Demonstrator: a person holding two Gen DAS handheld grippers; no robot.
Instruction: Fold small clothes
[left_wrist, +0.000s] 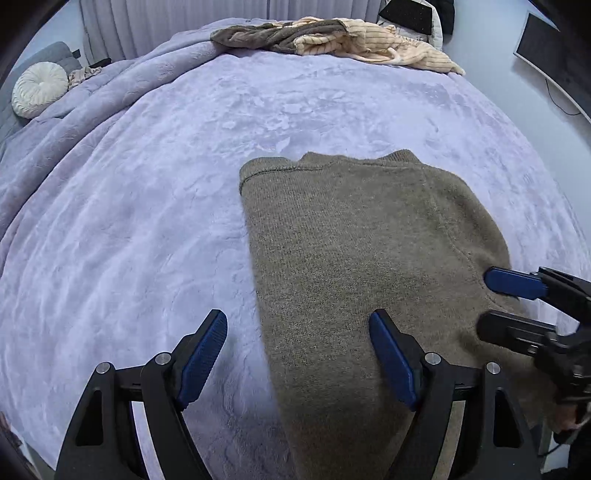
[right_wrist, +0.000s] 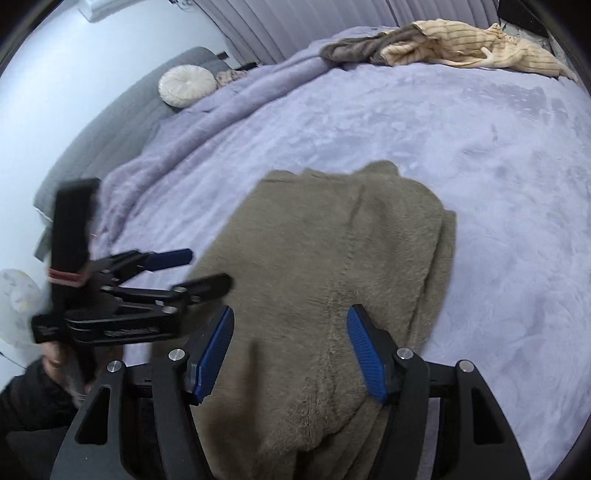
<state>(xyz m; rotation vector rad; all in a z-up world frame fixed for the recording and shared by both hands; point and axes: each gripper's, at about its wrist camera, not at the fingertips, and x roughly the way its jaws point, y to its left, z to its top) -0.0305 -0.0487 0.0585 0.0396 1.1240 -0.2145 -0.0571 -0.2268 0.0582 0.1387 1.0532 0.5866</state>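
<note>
Lavender plush blanket (left_wrist: 155, 206) covers the bed I am working over, with pale curtains (left_wrist: 177, 26) behind it. On the near half of the blanket lies an olive-brown knit sweater (left_wrist: 351, 236), folded into a long panel with its ribbed collar at the far end. My left gripper (left_wrist: 299, 354) hangs above the sweater's left edge with its blue pads spread wide; one pad is over the blanket, the other over the knit, neither pinching anything. My right gripper (right_wrist: 291, 350) is also spread apart, above the sweater's near part, gripping nothing. At the bed's far edge sits a heap of striped cream and brown clothes (left_wrist: 332, 40). A round white cushion (left_wrist: 38, 88) rests on a grey sofa to the left.
</note>
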